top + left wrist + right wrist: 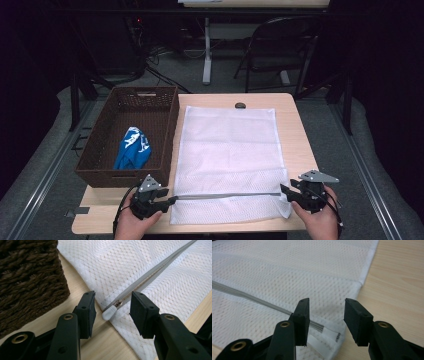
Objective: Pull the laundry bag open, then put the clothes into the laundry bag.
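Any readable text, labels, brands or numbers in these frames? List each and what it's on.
No text can be read.
Blue cloth in the brown wicker basket: white print on it, too small and blurred to tell whether it is lettering or a pattern.
White mesh laundry bag, its grey zipper and white zipper pull: no marking seen.
Left claw and right claw: black pads, no labels.

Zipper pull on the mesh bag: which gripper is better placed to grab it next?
Left. The left gripper is open with the zipper pull lying between its jaws, untouched. The right gripper is open at the zipper's far end, at the mesh bag's opposite edge.
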A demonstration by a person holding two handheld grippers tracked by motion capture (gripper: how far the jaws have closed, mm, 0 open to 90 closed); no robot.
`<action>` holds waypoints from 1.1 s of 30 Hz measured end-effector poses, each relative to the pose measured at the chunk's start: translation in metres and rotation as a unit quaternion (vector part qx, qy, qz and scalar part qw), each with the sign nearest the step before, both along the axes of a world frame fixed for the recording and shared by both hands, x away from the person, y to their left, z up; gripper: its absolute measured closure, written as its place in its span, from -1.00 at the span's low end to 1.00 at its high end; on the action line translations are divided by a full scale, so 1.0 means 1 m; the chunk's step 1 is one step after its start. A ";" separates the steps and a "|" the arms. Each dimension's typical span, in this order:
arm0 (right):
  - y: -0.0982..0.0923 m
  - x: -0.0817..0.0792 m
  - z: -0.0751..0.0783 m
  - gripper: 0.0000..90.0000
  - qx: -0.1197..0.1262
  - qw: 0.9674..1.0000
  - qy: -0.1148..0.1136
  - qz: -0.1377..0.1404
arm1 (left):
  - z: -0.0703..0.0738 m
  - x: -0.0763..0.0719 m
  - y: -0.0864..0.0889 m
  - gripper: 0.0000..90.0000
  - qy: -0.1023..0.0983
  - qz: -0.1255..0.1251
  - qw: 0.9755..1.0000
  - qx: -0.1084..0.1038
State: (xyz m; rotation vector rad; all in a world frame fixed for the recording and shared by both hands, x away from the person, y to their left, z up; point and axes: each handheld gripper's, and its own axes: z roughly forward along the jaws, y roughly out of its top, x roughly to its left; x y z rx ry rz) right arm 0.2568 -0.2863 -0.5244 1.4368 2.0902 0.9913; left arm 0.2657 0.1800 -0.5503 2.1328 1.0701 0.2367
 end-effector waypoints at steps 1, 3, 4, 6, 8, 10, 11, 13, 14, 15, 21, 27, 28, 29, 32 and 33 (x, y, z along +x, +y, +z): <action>0.001 0.000 0.001 0.26 -0.001 1.000 0.000 0.002 | 0.000 0.000 0.000 0.22 -0.004 0.001 1.000 0.002; 0.007 -0.001 0.003 0.28 -0.001 1.000 -0.003 0.014 | 0.001 -0.001 0.001 0.22 -0.006 0.003 1.000 0.000; 0.010 -0.001 0.003 0.29 -0.004 1.000 -0.005 0.022 | 0.001 -0.001 0.002 0.22 -0.006 0.000 1.000 -0.001; 0.016 -0.001 0.004 0.33 -0.011 0.999 -0.010 0.035 | 0.002 -0.001 0.002 0.21 -0.009 0.002 1.000 -0.001; 0.020 -0.001 0.004 0.35 -0.012 0.999 -0.012 0.043 | 0.002 -0.002 0.002 0.21 -0.011 0.003 1.000 -0.002; 0.024 -0.001 0.005 0.35 -0.011 0.999 -0.015 0.049 | 0.002 -0.002 0.003 0.21 -0.010 0.003 1.000 -0.004; 0.026 0.000 0.004 0.35 -0.012 0.998 -0.014 0.053 | 0.003 -0.002 0.003 0.21 -0.007 0.003 1.000 -0.003; 0.030 0.000 0.003 0.36 -0.010 0.998 -0.013 0.063 | 0.003 -0.003 0.003 0.21 -0.009 0.006 1.000 -0.007; 0.031 0.001 0.003 0.36 -0.011 0.998 -0.014 0.067 | 0.003 -0.003 0.003 0.21 -0.010 0.005 1.000 -0.006; 0.032 0.001 0.002 0.36 -0.012 0.997 -0.016 0.072 | 0.003 -0.003 0.003 0.21 -0.011 0.006 1.000 -0.006; 0.038 0.002 0.003 0.36 -0.012 0.996 -0.015 0.082 | 0.003 -0.003 0.003 0.21 -0.014 0.004 1.000 -0.002; 0.046 0.005 0.005 0.36 0.002 0.995 -0.013 0.096 | 0.004 -0.003 0.002 0.20 -0.015 0.001 1.000 -0.005; 0.048 0.006 0.006 0.36 0.000 0.995 -0.012 0.099 | 0.004 -0.003 0.002 0.20 -0.015 0.000 1.000 -0.006; 0.050 0.007 0.008 0.36 -0.003 0.995 -0.012 0.102 | 0.004 -0.003 0.002 0.20 -0.016 0.000 1.000 -0.005; 0.058 0.011 0.015 0.36 -0.012 0.994 -0.015 0.111 | 0.004 -0.003 0.002 0.20 -0.016 0.000 1.000 -0.005; 0.060 0.012 0.017 0.36 -0.014 0.993 -0.018 0.116 | 0.004 -0.003 0.002 0.20 -0.016 0.000 1.000 -0.005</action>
